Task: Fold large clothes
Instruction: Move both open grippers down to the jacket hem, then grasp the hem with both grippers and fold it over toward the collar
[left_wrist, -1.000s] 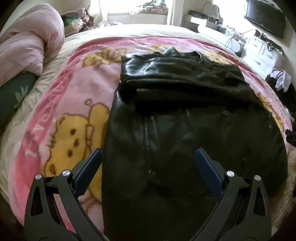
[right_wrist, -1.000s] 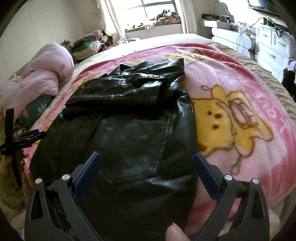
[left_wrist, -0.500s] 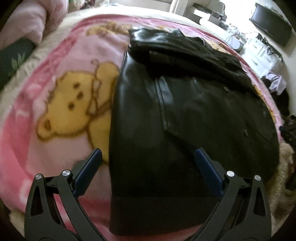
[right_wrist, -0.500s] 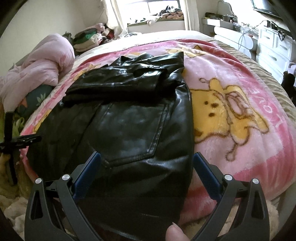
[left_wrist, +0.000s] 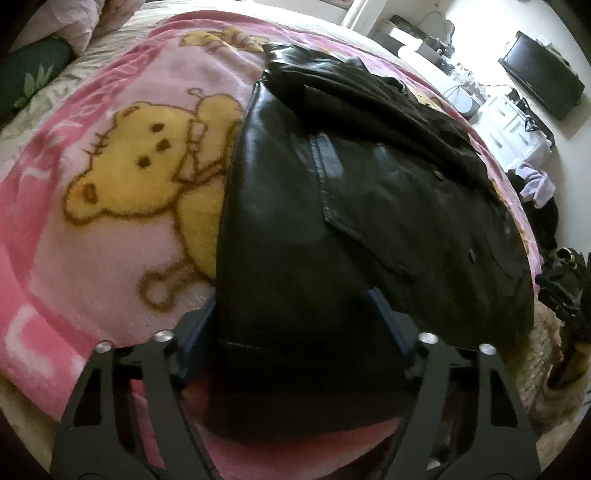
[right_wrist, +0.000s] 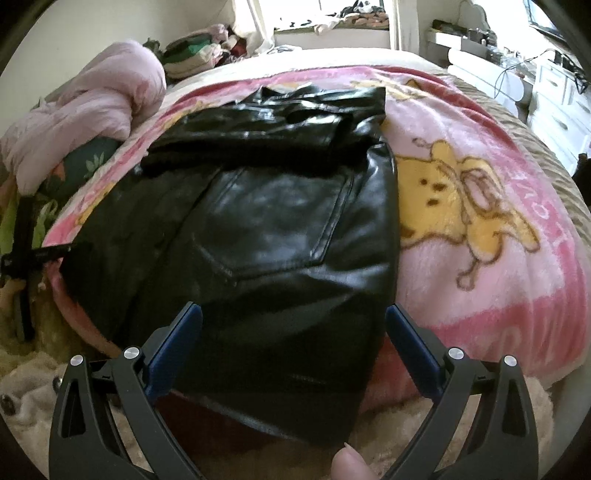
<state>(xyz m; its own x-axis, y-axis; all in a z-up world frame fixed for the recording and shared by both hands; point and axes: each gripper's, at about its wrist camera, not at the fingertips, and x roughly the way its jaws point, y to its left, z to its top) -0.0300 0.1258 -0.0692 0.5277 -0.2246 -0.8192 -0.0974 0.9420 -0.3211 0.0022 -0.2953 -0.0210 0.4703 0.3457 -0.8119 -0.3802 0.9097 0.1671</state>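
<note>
A black leather jacket (left_wrist: 332, 229) lies on a pink bear blanket (left_wrist: 110, 229). The left gripper (left_wrist: 295, 321) is closing around its hem; the right gripper (right_wrist: 293, 325) hovers wide open.

Black leather jacket (left_wrist: 332, 206) flat on pink blanket (left_wrist: 110, 258), top folded down

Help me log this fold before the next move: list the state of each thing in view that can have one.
black leather jacket: lying flat on the bed, top part already folded down over the body.
pink bear blanket: spread out under the jacket.
left gripper: jaws closing, jacket's near hem corner between them.
right gripper: open, astride the hem's other corner.
pink duvet: bunched up beside the blanket.
</note>
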